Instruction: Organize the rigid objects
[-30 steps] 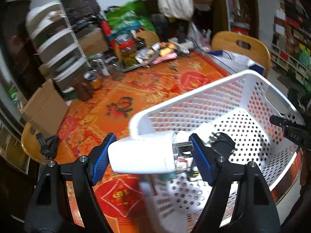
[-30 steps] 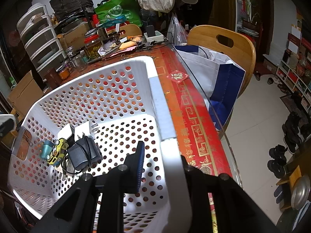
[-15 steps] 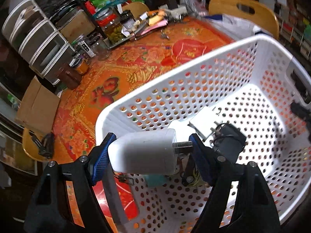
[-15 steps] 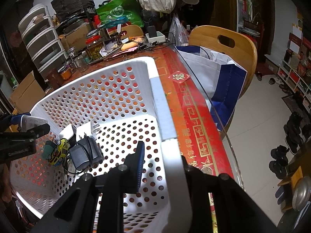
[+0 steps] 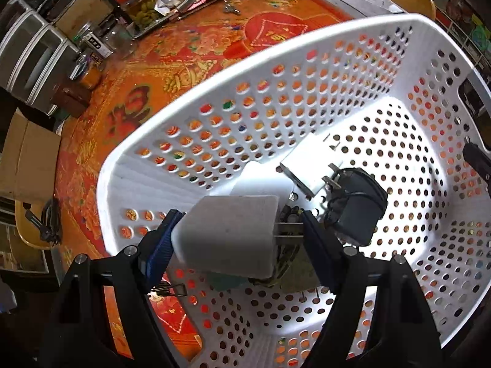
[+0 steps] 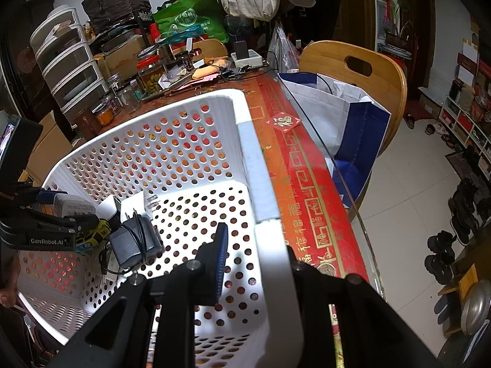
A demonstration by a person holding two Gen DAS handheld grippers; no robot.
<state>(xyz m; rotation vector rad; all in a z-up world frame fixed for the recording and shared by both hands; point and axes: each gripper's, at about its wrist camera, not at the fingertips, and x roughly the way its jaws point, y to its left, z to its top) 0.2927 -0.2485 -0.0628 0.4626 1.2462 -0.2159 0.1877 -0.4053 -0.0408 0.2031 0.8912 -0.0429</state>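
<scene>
While my left gripper (image 5: 236,233) pinches the white charger (image 5: 227,233) end to end above the basket (image 5: 307,70), at 9 o'clock inside, it feels light, rigid, slippery; my right gripper (image 6: 254,263) clamps the rim at 3

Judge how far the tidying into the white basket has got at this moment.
Done: a black power adapter, a white plug and a yellow toy car lie in the white perforated plastic basket. In hand: the left hand-held gripper holds a white charger block over them, while the right hand-held gripper clamps the rim. Left: releasing the block.
</scene>
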